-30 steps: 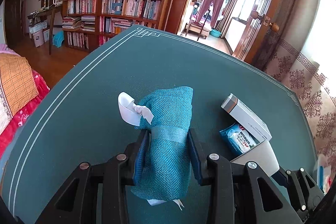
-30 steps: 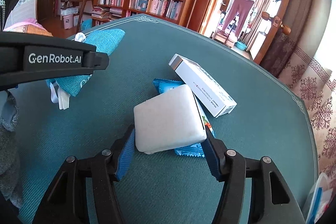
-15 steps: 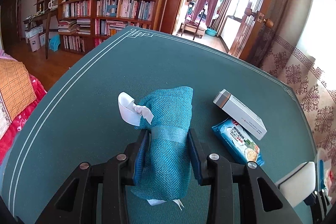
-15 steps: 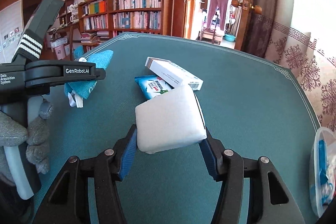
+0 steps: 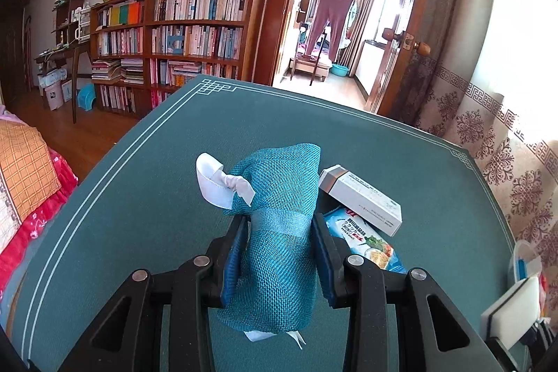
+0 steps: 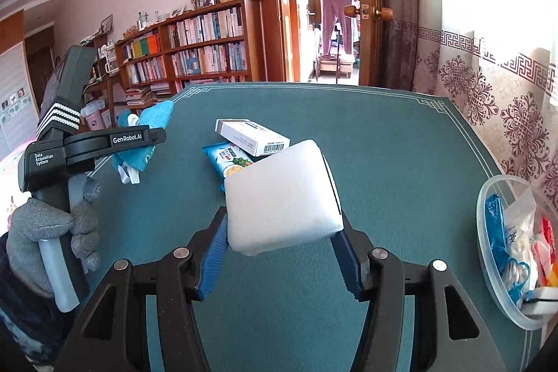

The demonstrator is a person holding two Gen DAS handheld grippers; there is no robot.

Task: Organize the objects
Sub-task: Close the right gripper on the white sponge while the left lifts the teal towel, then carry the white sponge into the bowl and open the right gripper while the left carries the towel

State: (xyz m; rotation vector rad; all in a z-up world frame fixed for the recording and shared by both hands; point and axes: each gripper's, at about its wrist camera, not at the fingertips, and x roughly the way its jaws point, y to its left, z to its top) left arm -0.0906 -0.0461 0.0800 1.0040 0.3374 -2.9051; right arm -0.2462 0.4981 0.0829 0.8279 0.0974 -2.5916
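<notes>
Left jaws: the left gripper (image 5: 279, 253) pinches the teal woven pouch (image 5: 279, 232) at its waist, blue pads pressed into both sides; the pouch hangs clear above the table.
Right jaws: the right gripper (image 6: 279, 250) clamps the white foam block (image 6: 282, 197) between its blue pads, tilted, lifted off the surface.
Pouch detail: a white ribbon (image 5: 216, 180) is knotted at its upper left; a white tag shows below its lower end.
Just beyond the jaws: the white carton (image 6: 253, 136) lies partly over the blue snack packet (image 6: 228, 159), both near the table's middle.
Right edge: a clear plastic tub (image 6: 488, 250) holding small packets sits at the table's right rim, well apart from the block.
Open room: the green table mat (image 6: 401, 162) is bare between the carton and the tub, and across the far half up to the white border lines.
Left edge: bare mat runs from the pouch to the double border line.
Change: since a second ago the foam block has risen off the packet and swung right toward the tub; the packet now lies uncovered. The left gripper keeps the same hold on the pouch.
</notes>
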